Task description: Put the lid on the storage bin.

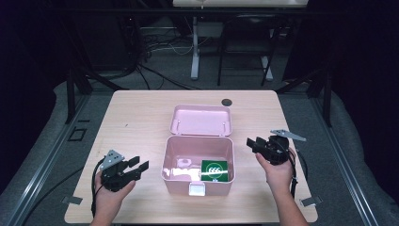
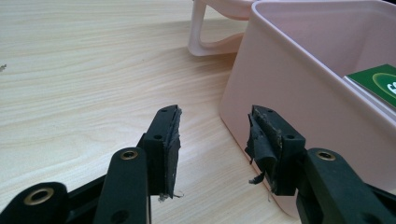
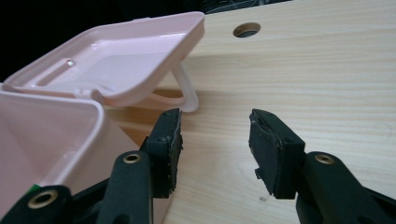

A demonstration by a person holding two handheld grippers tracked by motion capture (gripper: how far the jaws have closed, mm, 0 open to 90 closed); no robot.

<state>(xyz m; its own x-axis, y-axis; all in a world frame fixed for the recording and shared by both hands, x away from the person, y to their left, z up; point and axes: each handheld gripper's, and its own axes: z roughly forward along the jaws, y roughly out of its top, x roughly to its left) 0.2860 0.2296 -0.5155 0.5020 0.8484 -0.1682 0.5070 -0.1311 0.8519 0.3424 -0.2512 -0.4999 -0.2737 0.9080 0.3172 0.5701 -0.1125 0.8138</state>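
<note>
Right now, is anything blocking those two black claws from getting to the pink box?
Nothing visible. The pink box sits open between the left gripper and right gripper, with bare table on either side.

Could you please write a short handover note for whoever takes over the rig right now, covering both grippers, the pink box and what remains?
Left gripper: open, empty, held by the box's left side, not touching it.
Right gripper: open, empty, held to the right of the box, clear of it.
Pink box: mid-table, open, its lid swung back and propped on its handle behind it.
Green packet: lying inside the box, at its right.
Done: box open, packet inside.
Left: probably swinging the lid shut and fastening the front latch, unless the packet is meant to come out; the frames do not settle which.
</note>
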